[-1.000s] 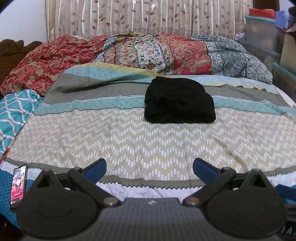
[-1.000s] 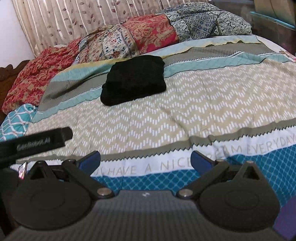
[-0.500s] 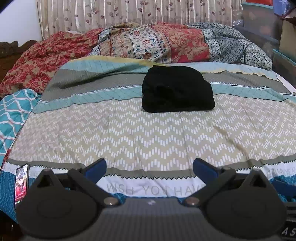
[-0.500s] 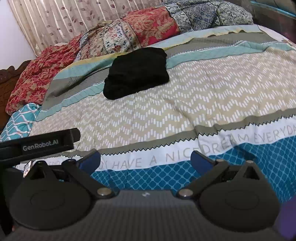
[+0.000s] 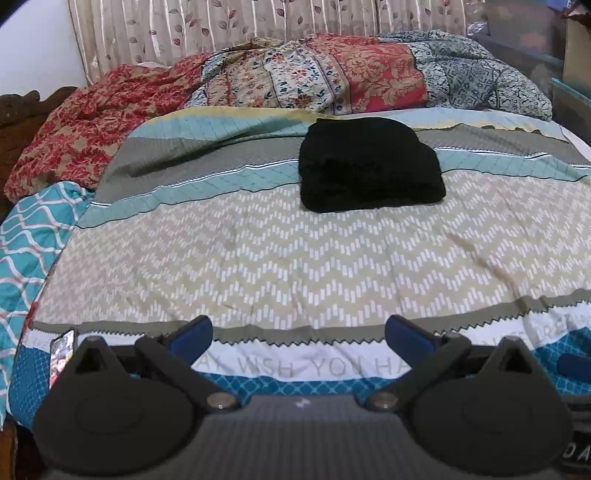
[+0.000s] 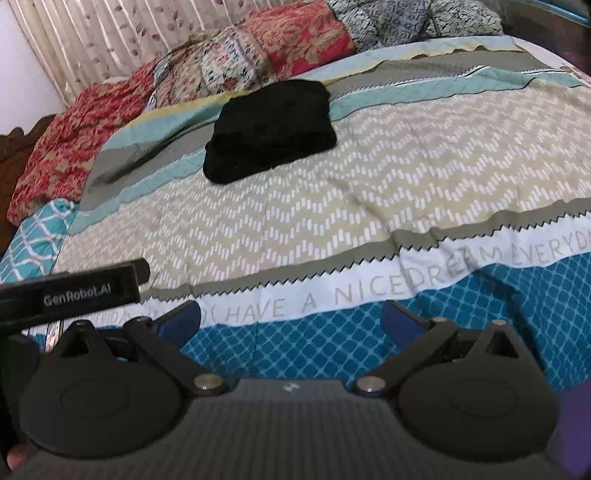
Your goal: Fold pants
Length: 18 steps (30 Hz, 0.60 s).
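The black pants lie folded in a compact bundle on the patterned bedspread, toward the far middle of the bed. They also show in the right wrist view. My left gripper is open and empty, held back over the bed's near edge, far from the pants. My right gripper is open and empty, also back at the near edge. The left gripper's black body shows at the left of the right wrist view.
A rumpled red and floral quilt is heaped along the far side under a curtain. A phone lies at the bed's near left corner. Storage boxes stand at the right.
Both grippers have drawn back and risen from the bed, so more of the near edge lettering shows. The folded pants have not moved.
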Motion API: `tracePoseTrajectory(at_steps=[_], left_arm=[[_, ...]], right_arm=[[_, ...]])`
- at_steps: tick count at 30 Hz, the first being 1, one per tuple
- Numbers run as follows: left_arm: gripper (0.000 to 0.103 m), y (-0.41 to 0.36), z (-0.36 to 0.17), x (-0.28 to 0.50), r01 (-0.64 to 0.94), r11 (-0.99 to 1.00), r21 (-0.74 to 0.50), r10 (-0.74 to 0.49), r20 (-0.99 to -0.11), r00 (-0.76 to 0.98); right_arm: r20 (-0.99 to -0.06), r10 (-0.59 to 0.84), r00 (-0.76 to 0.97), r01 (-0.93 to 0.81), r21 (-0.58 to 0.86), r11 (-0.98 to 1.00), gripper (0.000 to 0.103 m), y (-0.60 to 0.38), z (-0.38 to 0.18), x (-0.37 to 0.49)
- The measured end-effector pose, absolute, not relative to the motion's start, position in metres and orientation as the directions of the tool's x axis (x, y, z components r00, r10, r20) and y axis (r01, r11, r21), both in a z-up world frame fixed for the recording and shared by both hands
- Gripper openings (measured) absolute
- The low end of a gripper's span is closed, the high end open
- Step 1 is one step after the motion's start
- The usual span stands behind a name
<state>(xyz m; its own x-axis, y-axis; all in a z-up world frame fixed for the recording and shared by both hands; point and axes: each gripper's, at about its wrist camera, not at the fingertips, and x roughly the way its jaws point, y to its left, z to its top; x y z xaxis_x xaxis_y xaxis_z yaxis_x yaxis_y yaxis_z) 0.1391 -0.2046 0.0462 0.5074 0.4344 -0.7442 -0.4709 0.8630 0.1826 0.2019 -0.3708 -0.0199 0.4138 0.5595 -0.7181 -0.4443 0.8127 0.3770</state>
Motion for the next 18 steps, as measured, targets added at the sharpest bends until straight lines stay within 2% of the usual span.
tracePoseTrajectory(at_steps=[4, 18], left_arm=[[0.103, -0.196, 0.045, 0.138, -0.481, 0.86, 0.17, 0.423, -0.765, 0.485], [0.103, -0.183, 0.053, 0.13, -0.496, 0.86, 0.117, 0.4, -0.758, 0.515]], right_arm=[[-0.724, 0.56, 0.402, -0.447, 0.379, 0.81, 0.103, -0.367, -0.019, 0.197], [-0.743, 0.574, 0.343, -0.451, 0.406, 0.795, 0.103, -0.359, -0.023, 0.19]])
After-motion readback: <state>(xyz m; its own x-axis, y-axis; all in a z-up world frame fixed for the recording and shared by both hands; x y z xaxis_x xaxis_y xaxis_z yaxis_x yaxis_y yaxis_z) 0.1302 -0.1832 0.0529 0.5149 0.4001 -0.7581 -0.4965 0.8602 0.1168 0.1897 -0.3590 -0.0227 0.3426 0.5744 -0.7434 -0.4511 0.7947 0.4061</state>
